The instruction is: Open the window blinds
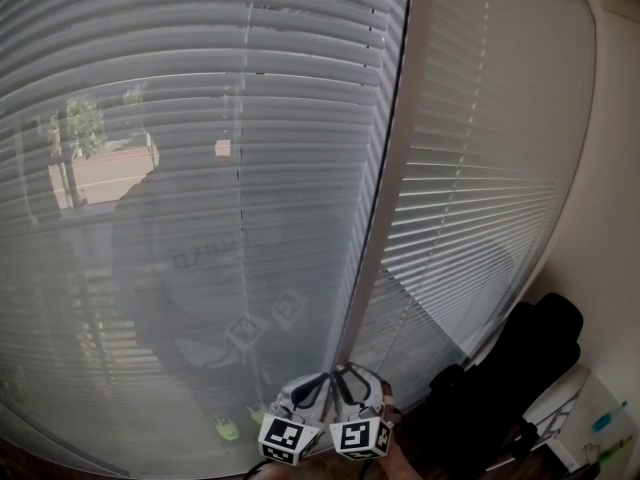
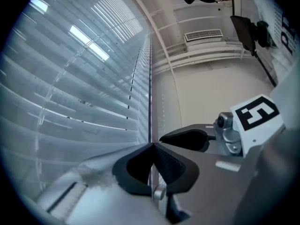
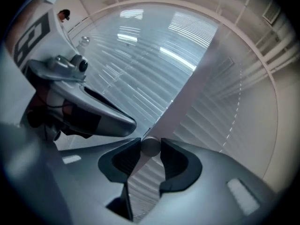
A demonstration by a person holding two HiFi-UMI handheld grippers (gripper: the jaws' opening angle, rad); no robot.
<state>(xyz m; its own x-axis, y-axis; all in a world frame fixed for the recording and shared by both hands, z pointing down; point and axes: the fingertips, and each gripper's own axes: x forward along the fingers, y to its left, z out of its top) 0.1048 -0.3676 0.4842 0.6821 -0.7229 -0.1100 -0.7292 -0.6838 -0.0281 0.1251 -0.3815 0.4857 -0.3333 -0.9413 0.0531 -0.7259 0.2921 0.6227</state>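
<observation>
Plainly, the right gripper (image 3: 150,148) is clenched on a round grey knob (image 3: 150,145), with one pad touching each side of it. Its jaws stand fairly wide to take the knob's width.

The left gripper (image 2: 151,145) has its tips pressed together. A thin dark rod (image 2: 149,102) rises from the point where they meet. Whether the tips nip the rod or only sit against it cannot be made out.

In the head view the two grippers lie side by side at the foot of the post (image 1: 388,218) that divides the window. Their jaws converge on the rod's lower end, and their marker cubes (image 1: 283,438) face the camera. Each gripper view shows the other gripper just beside it. From the jaws the rod runs up along the post's left edge to the top of the frame.

The blinds (image 1: 200,88) hang on both sides of the post, lowered over the whole glass. Left of the post the slats (image 1: 150,218) are tilted enough for a pale building (image 1: 100,176) and some trees (image 1: 85,123) to show between them, and the glass behind gives a dim reflection of the cubes. Right of the post the slats look paler, and nothing outside shows through them.

Further right of the post is a plain wall (image 1: 612,228). Low down beside it sits a black shape (image 1: 510,378), too dark to name.
</observation>
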